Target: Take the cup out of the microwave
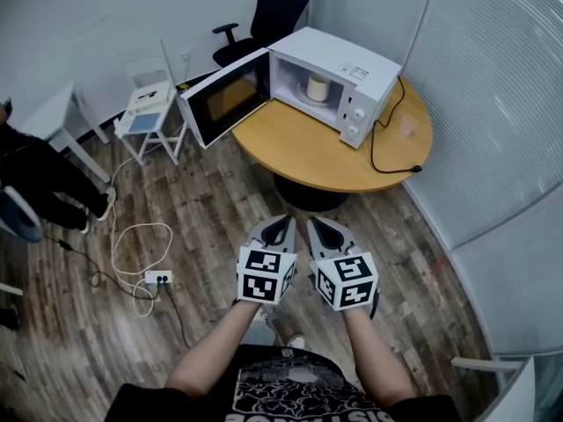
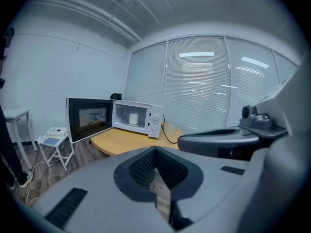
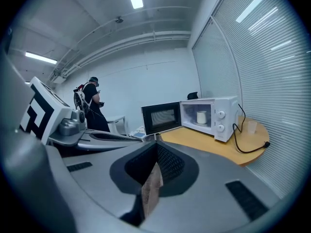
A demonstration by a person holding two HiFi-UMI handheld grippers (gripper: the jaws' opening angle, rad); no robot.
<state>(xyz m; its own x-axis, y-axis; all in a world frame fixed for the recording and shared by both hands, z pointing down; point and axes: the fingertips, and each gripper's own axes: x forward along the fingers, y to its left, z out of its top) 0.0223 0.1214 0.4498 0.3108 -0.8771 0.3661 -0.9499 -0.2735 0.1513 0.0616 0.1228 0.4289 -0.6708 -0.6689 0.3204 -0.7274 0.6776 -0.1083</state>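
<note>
- Cup (image 1: 317, 87): pale, upright, inside the white microwave (image 1: 374, 76).
- Microwave door (image 1: 224, 105): swung wide open. The unit sits on a round wooden worktop (image 1: 299, 152).
- Left gripper (image 1: 283, 227) and right gripper (image 1: 318, 227): jaws together, both empty, side by side, well apart from the worktop.
- Step in hand, as judged: approach.
- Handling: part one gripper's jaws before entering the cavity, go in level and clear of the door, and close on the cup's wall.
</note>
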